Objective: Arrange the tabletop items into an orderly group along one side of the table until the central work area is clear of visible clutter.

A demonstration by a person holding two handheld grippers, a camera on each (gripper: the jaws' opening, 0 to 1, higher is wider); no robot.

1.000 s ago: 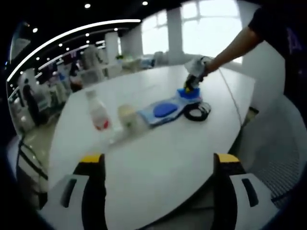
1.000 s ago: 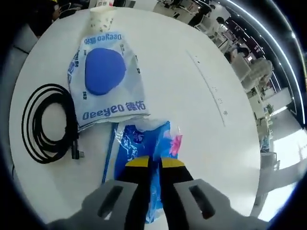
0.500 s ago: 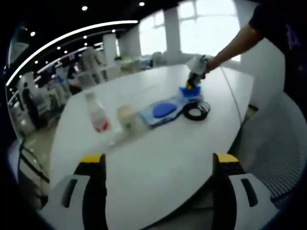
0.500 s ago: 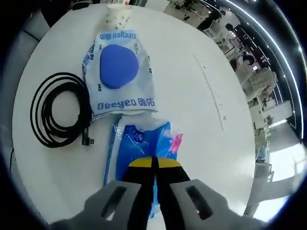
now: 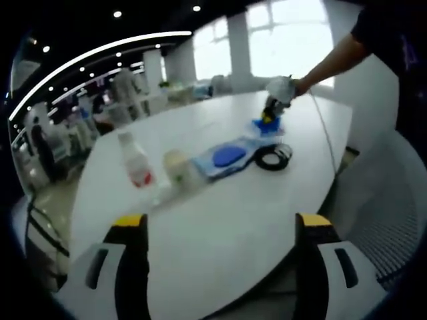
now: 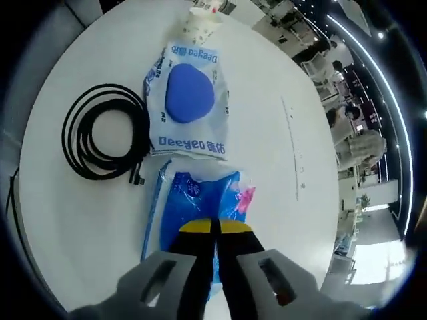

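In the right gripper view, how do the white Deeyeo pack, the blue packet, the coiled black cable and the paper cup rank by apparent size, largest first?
1. White Deeyeo pack and blue packet: look alike; the packet is nearer and partly hidden by the right gripper.
2. Coiled black cable.
3. Paper cup, smallest but farthest.

The table point(image 6: 280, 87) is showing a smooth, matt white top. At six o'clock in the right gripper view, the blue packet point(image 6: 200, 200) is gleaming like glossy, crinkled plastic film; the white pouch point(image 6: 189, 100) looks similar, and the black cable point(image 6: 100, 140) looks rubbery.
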